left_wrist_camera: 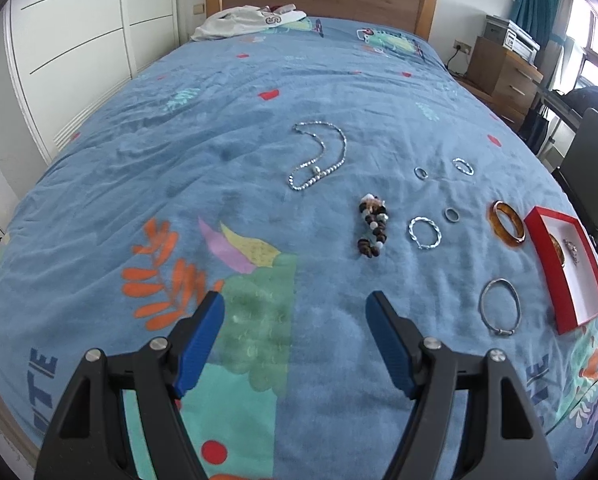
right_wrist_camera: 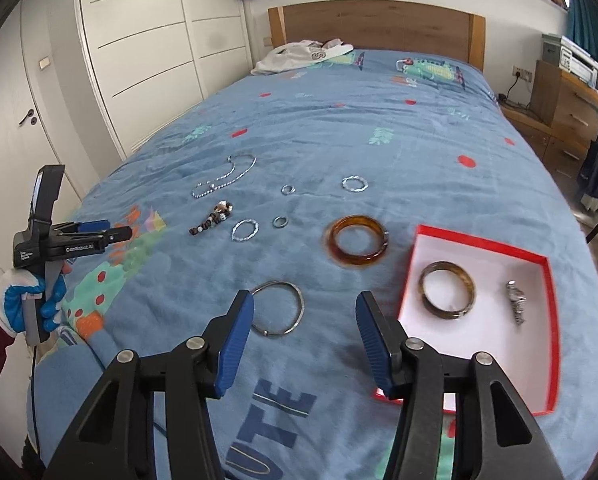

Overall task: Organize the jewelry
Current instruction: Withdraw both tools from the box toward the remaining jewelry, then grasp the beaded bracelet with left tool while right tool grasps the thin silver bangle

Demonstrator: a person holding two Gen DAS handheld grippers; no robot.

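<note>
L: I see left gripper (left_wrist_camera: 293,312) angled down over bed (left_wrist_camera: 259,120), jaws wide, empty; gloved hand (right_wrist_camera: 31,300) grips handle | R: right gripper (right_wrist_camera: 305,312) tilted down, jaws apart, empty; silver bangle (right_wrist_camera: 277,308) just ahead; red box (right_wrist_camera: 551,320) at right

"GenRobot.AI" on left tool (right_wrist_camera: 99,232) body; large letters "UTE" on blue bedspread (right_wrist_camera: 339,128).

Box (right_wrist_camera: 547,280) on bed (right_wrist_camera: 379,128) holds bangle (right_wrist_camera: 447,290), watch (right_wrist_camera: 515,307) at its 3 o'clock; second bangle (right_wrist_camera: 357,242) outside at box's 10 o'clock; necklace (right_wrist_camera: 225,178) further toward 10.
</note>
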